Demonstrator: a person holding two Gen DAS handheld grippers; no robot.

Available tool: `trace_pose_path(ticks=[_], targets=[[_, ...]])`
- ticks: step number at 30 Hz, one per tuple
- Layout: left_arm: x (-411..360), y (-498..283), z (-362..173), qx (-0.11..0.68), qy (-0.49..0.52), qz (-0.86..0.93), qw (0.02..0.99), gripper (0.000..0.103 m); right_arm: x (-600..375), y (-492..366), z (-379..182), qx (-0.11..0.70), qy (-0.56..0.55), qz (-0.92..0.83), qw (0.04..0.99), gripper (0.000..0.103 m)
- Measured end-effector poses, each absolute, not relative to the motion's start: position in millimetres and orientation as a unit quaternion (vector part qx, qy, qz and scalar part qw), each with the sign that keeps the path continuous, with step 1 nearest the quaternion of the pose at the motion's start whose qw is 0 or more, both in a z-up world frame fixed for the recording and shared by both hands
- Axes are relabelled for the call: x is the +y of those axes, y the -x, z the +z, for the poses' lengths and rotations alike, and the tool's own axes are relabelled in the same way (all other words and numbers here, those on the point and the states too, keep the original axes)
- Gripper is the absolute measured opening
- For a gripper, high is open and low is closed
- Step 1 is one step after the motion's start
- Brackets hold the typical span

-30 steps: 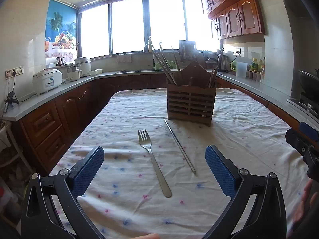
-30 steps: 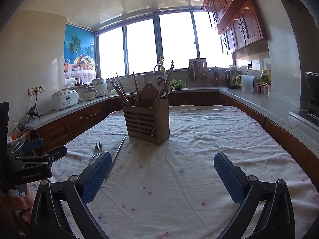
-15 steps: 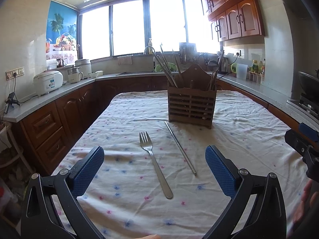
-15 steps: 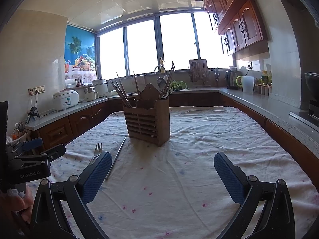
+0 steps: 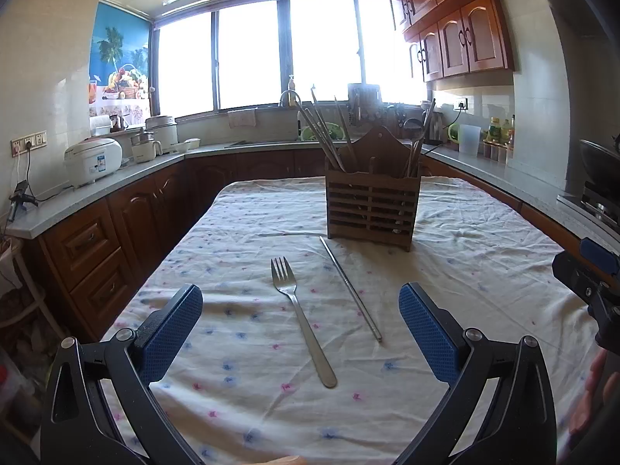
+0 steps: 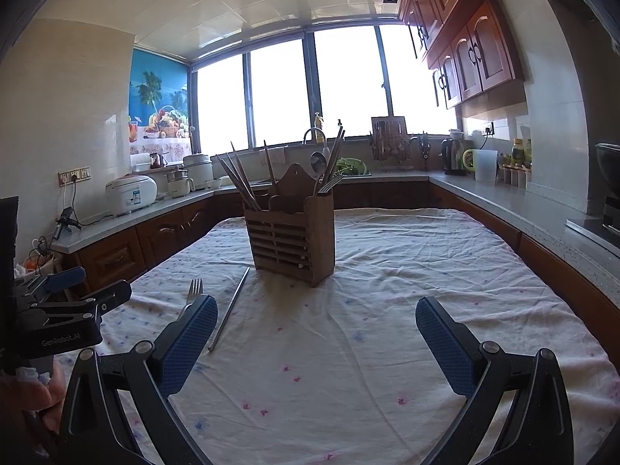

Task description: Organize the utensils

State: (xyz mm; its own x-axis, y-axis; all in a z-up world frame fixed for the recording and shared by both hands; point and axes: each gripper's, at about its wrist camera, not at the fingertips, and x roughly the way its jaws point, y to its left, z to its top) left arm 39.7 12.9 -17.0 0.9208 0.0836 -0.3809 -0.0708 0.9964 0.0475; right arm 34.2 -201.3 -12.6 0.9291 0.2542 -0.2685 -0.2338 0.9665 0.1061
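A steel fork (image 5: 300, 316) and a steel chopstick (image 5: 350, 289) lie on the floral tablecloth (image 5: 240, 255), in front of a wooden slatted utensil holder (image 5: 372, 201) that has chopsticks and spoons standing in it. My left gripper (image 5: 300, 327) is open and empty, held just above the fork's handle end. My right gripper (image 6: 316, 333) is open and empty to the right of the utensils. In the right wrist view the fork (image 6: 192, 290) is partly hidden behind a fingertip (image 6: 190, 333), beside the chopstick (image 6: 230, 308) and the holder (image 6: 292, 240).
Wooden cabinets with grey counters (image 5: 97, 190) run around the table on the left, back and right. A rice cooker (image 5: 93, 161) and pots stand on the left counter. A kettle and jug (image 6: 480, 162) stand at the back right.
The left wrist view has shifted slightly; the fork and holder sit a little lower and further right in frame. The right gripper has barely moved. Both stay open.
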Motion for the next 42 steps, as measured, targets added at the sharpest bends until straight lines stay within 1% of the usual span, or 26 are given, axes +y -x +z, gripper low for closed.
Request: trace_pose_path(ticks=[42], targets=[[11.8,-40.8,-13.0,0.194,-0.017,0.034,0.98,0.103,-197.4,-35.0,-4.8,0.139,-0.038,0.132,0.981,0.103]])
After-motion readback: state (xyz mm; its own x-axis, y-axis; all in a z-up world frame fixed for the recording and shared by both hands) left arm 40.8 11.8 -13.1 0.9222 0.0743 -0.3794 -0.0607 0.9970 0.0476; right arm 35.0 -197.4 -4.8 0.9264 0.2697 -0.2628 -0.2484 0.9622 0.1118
